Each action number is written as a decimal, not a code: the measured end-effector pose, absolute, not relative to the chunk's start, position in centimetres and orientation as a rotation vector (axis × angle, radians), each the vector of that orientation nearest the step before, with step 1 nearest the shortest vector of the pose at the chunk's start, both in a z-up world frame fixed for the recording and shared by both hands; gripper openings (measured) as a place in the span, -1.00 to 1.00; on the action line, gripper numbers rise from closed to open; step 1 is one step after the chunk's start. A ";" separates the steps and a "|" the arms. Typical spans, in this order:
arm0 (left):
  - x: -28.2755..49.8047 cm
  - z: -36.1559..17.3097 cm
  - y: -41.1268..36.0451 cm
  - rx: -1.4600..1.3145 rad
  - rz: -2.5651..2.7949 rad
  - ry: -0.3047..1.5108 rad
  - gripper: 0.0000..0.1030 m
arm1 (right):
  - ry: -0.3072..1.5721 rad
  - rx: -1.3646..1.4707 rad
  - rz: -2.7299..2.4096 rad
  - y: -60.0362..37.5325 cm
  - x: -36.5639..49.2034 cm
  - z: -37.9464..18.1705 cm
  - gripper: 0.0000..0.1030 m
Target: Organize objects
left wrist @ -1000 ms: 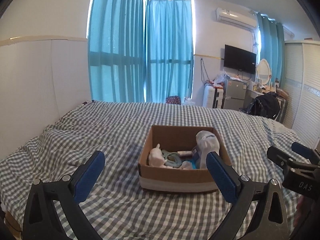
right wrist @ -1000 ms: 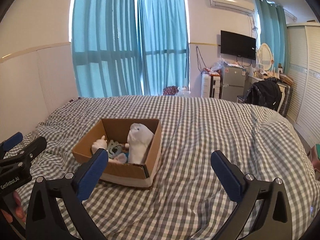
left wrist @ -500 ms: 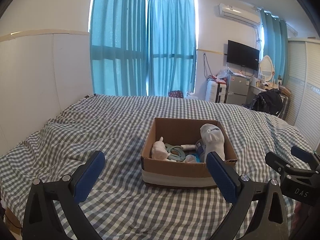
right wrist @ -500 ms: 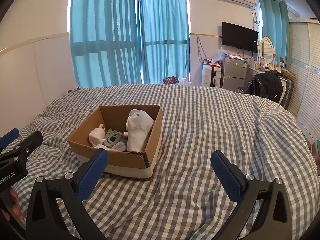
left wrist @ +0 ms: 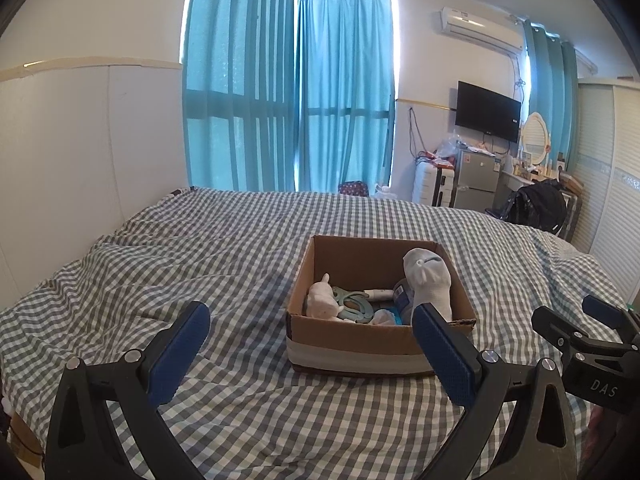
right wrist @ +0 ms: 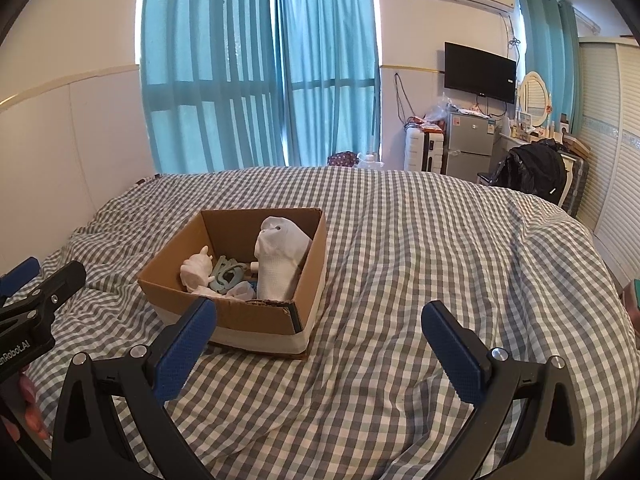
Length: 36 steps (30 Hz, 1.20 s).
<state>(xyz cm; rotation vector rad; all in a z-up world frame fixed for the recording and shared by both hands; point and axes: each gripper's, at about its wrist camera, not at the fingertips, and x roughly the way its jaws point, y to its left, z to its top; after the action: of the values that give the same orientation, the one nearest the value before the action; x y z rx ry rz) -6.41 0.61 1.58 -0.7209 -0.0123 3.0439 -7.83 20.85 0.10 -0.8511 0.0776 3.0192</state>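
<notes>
**Open cardboard box of small items on a checked bed**

A brown corrugated cardboard box (left wrist: pixel 380 344) with a pale band around its base sits on the rumpled grey-and-white gingham bedspread (left wrist: pixel 200 264), its top open. Inside, a white ribbed sock (left wrist: pixel 428 284) stands upright against the right wall; a small white soft toy (left wrist: pixel 322 300) lies at the left, touching a pale teal plastic ring piece (left wrist: pixel 354 304). A small white tube (left wrist: pixel 380 293) lies behind them.

The left gripper (left wrist: pixel 310 350) hovers just before the box, its black arms and blue textured pads (left wrist: pixel 180 350) spread wide, empty. The right gripper (right wrist: pixel 318 346) hangs beside the box's near right corner, likewise spread wide with nothing between its pads (right wrist: pixel 454 354).

Smooth teal curtains (right wrist: pixel 260 72) hang in folds behind the bed.
</notes>
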 end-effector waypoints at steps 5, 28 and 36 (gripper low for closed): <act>-6.4 1.7 0.6 -0.724 3.046 -0.015 1.00 | 0.078 -0.860 3.020 20.7 -7.8 0.0 1.00; -6.3 1.3 0.3 -0.740 3.058 0.004 1.00 | 0.080 -0.878 2.998 20.5 -8.0 -0.6 1.00; -6.2 1.3 0.4 -0.740 3.058 0.016 1.00 | 0.070 -0.886 2.997 20.2 -8.0 -0.6 1.00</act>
<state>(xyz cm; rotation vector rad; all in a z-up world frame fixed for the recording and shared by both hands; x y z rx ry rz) -6.18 0.36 1.28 -0.7401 0.0157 3.0577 -8.02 20.25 -0.65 -0.8861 0.0703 2.9970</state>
